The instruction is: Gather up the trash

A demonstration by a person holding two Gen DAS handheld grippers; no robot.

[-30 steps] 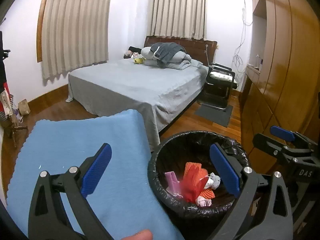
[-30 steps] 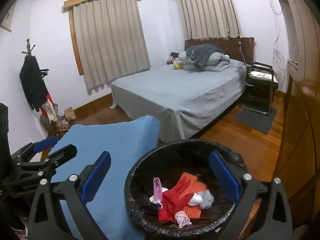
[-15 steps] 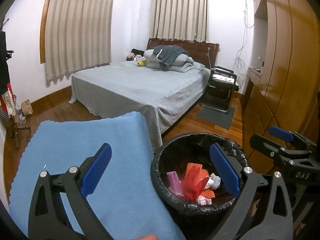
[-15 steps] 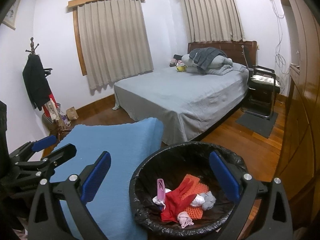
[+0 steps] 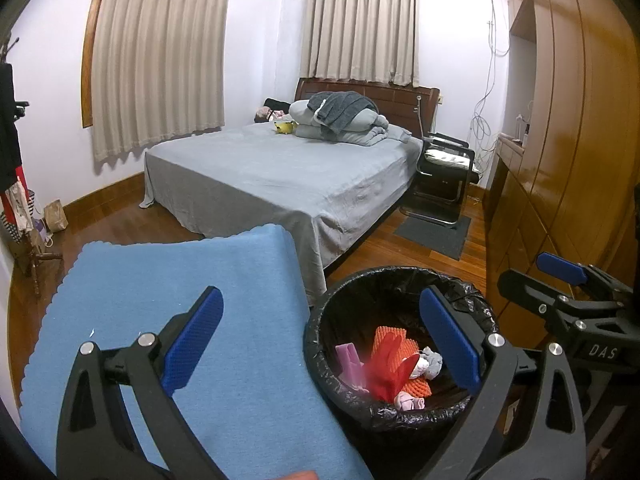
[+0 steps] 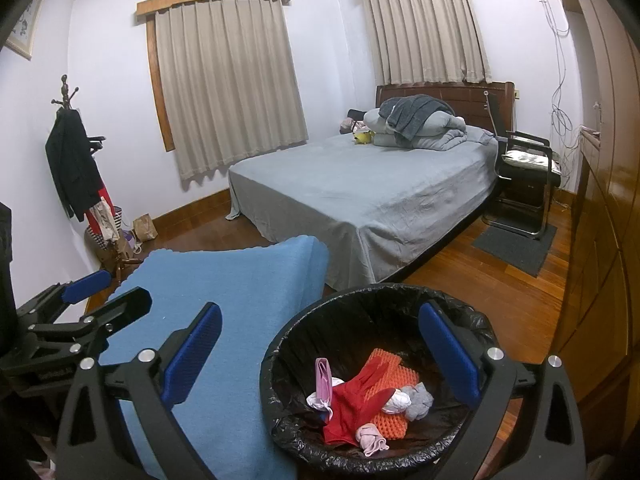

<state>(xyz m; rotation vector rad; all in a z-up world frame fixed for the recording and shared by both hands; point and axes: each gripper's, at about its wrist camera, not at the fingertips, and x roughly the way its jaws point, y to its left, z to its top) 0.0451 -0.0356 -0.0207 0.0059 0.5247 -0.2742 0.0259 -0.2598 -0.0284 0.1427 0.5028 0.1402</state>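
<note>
A black bin with a black liner (image 5: 360, 286) (image 6: 352, 300) stands on the wooden floor beside a surface covered by a blue cloth (image 5: 168, 280) (image 6: 240, 280). In the bin lie a red glove (image 6: 352, 396), an orange ridged piece (image 6: 390, 372), a pink piece (image 6: 322, 376) and small white and grey scraps. My left gripper (image 5: 320, 344) is open and empty above the cloth's edge and the bin. My right gripper (image 6: 320, 352) is open and empty over the bin. Each gripper also shows in the other's view: the right one (image 5: 576, 300) and the left one (image 6: 76, 312).
A bed with a grey sheet (image 6: 360, 188) and piled bedding fills the middle of the room. A black chair (image 6: 524, 172) and a dark mat (image 6: 516, 242) stand to the bed's right. Wooden cabinets (image 6: 600, 240) line the right wall. A coat stand (image 6: 74, 160) and bags stand at the left.
Both grippers have drawn back and risen slightly, so the bin and cloth sit a little lower and smaller in view. Both stay open and empty.
</note>
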